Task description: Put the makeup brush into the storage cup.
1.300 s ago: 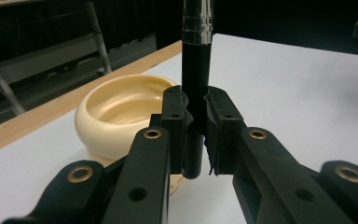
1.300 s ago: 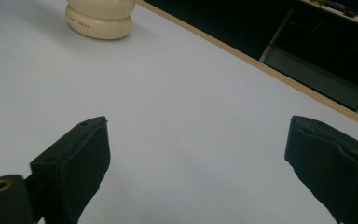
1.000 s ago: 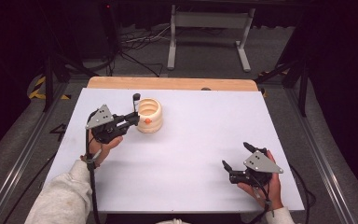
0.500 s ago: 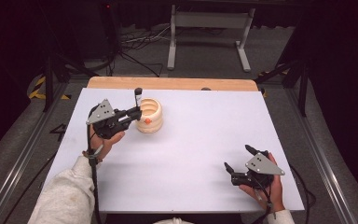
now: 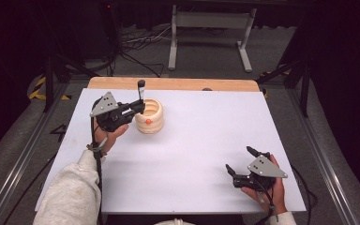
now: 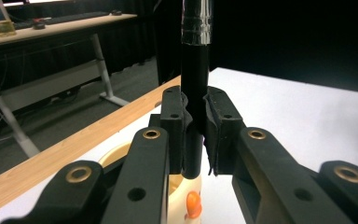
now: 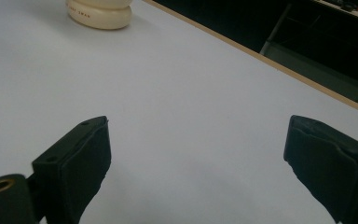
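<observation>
The black rod with its silver band near the top stands upright between my left fingers, clamped on both sides about halfway up its length, its lower end hanging just over the mouth of the cream ribbed holder. From above, the rod pokes up past my left gripper, which sits right at the holder's near-left rim; the holder carries a small orange dot on its side, and that dot shows below my fingers in the left gripper view too. I judge the step in hand to be the lift or the lowering of the rod at the holder's opening: the tip is at rim level, and I cannot tell from these pictures whether it is clear of the inside. My grasp looks firm and the rod looks straight, so the next move calls for keeping it vertical and travelling along its own axis, so the end does not catch on the rim or tip the light holder over. My right gripper rests far off, near the front right corner of the white surface, its fingers spread wide with nothing between them, the holder well ahead of them. It may have to come across and steady the holder.
</observation>
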Motion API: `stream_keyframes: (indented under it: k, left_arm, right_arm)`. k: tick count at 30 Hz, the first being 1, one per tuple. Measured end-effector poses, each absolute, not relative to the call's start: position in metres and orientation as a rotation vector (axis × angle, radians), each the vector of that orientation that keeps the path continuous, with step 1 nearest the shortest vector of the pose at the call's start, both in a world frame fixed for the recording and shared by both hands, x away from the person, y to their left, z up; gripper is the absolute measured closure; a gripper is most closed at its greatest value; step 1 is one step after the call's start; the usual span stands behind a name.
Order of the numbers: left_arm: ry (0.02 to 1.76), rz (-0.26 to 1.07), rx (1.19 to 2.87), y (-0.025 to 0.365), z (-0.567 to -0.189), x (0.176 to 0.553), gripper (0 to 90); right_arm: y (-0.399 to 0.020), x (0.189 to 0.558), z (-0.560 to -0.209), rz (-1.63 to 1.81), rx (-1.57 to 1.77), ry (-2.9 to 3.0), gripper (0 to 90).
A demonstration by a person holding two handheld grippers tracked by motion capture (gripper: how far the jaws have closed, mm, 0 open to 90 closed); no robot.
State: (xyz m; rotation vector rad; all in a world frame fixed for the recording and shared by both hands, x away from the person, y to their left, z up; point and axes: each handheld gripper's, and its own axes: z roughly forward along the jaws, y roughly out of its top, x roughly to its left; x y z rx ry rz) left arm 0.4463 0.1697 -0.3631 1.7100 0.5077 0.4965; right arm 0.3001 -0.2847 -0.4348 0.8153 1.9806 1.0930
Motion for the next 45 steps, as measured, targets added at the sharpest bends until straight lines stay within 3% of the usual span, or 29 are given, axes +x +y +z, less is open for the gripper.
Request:
stream_keyframes:
  k: [16,45]
  left_arm:
    - [0.479,0.496,1.679,0.162,-0.358,0.462,79.2]
    - [0.561,0.443,1.705,0.161,-0.408,0.479,79.1]
  right_arm:
    - [-0.284,0.3,-0.436,1.097,0.788,1.99,8.1]
    - [-0.284,0.301,-0.436,1.082,0.788,2.0,8.7]
